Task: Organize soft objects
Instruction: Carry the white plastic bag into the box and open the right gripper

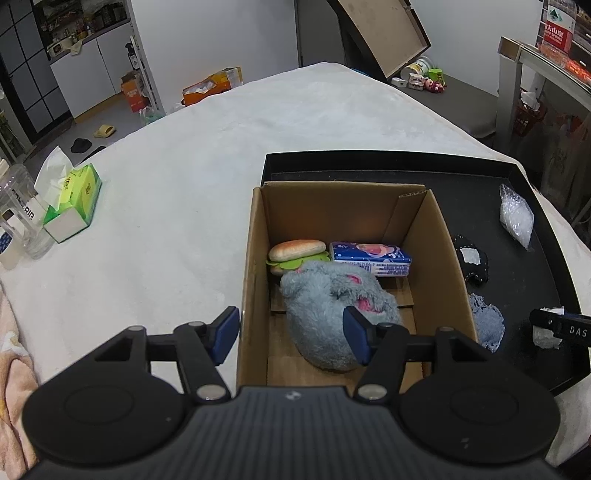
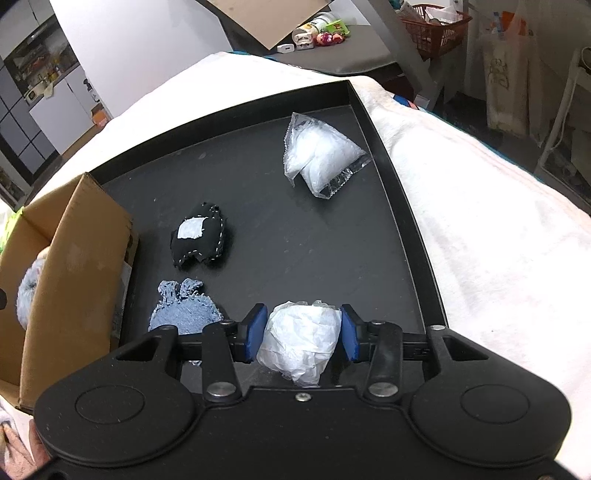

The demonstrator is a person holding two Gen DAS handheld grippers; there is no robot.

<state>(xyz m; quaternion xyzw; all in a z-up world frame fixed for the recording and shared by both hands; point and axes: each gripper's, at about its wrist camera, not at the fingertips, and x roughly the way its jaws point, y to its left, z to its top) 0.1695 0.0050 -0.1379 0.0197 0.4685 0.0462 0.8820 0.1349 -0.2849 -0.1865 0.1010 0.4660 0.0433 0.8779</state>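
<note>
A cardboard box (image 1: 255, 236) stands on a black tray (image 1: 539, 266). In it lie a grey plush slipper (image 1: 325, 306), a toy burger (image 1: 297, 253) and a blue tissue pack (image 1: 369, 258). My left gripper (image 1: 291, 332) is open and empty, straddling the box's left wall. My right gripper (image 2: 301, 332) is shut on a crumpled white plastic bag (image 2: 299, 339) just above the tray (image 2: 391, 155). On the tray lie a black stitched pouch (image 2: 199, 236), a blue denim piece (image 2: 184, 314) and a clear packet of white filling (image 2: 317, 158). The box (image 2: 74, 266) shows at left.
A white blanket (image 1: 184, 166) covers the surface. A green tissue box (image 1: 75, 201) and clear bottles (image 1: 18, 221) stand at the left edge. Floor clutter, cupboards and a red basket (image 2: 432, 26) lie beyond.
</note>
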